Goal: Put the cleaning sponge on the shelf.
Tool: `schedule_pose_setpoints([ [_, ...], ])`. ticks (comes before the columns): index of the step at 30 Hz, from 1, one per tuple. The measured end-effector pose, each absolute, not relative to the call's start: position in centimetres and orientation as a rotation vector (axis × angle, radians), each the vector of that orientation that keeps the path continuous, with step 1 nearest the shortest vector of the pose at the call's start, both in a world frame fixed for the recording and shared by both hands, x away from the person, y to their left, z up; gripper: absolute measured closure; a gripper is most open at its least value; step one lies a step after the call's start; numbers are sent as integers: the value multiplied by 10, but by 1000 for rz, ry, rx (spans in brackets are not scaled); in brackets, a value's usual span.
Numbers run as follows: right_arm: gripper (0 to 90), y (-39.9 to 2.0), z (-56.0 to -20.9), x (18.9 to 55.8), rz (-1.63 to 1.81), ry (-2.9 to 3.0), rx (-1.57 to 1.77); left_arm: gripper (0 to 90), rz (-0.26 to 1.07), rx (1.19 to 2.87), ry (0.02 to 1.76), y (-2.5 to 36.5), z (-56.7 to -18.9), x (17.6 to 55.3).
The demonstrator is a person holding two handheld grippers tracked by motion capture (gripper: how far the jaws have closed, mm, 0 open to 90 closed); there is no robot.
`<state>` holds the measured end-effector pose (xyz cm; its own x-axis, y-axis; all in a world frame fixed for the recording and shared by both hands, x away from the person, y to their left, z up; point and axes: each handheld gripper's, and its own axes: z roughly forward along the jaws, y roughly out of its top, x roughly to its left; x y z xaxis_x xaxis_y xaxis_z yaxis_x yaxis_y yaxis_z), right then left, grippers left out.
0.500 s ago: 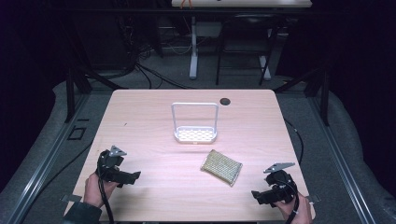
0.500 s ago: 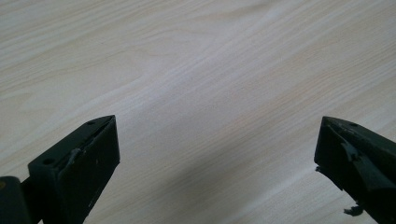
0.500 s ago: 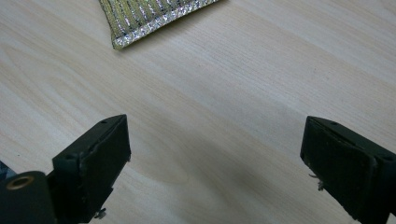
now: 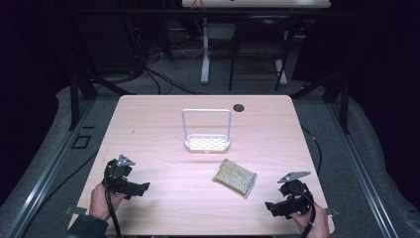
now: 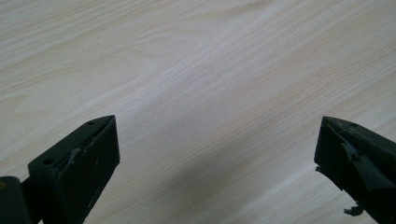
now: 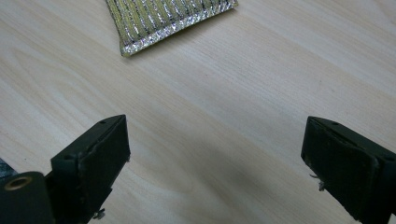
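A gold, glittery scouring sponge (image 4: pixel 235 177) lies flat on the wooden table (image 4: pixel 148 129), right of centre. Behind it stands a white perforated holder (image 4: pixel 206 143) with a tall wire frame. My left gripper (image 4: pixel 141 188) rests near the front left of the table, open, with bare wood between its jaws (image 5: pixel 217 154). At the front right, my right gripper (image 4: pixel 271 207) is open too, a short way from the sponge. In the right gripper view the sponge's corner (image 6: pixel 163 18) lies ahead of the wide-apart jaws.
A small dark round hole (image 4: pixel 238 107) sits near the table's far edge. Beyond the table are dark floor, cables and table legs. Metal rails run along both sides.
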<state>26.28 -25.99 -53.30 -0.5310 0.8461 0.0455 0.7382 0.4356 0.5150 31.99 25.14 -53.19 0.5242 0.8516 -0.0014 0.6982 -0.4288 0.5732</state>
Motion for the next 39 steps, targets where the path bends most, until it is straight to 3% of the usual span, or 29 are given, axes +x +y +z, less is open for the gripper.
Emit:
schedule_pose_setpoints([
  [13,56,-247,-530,276,735,2504,1323,1,383,2254,1249,250,-533,321],
  [39,0,-181,-544,343,716,2680,1087,2,354,2261,1234,247,-534,323],
])
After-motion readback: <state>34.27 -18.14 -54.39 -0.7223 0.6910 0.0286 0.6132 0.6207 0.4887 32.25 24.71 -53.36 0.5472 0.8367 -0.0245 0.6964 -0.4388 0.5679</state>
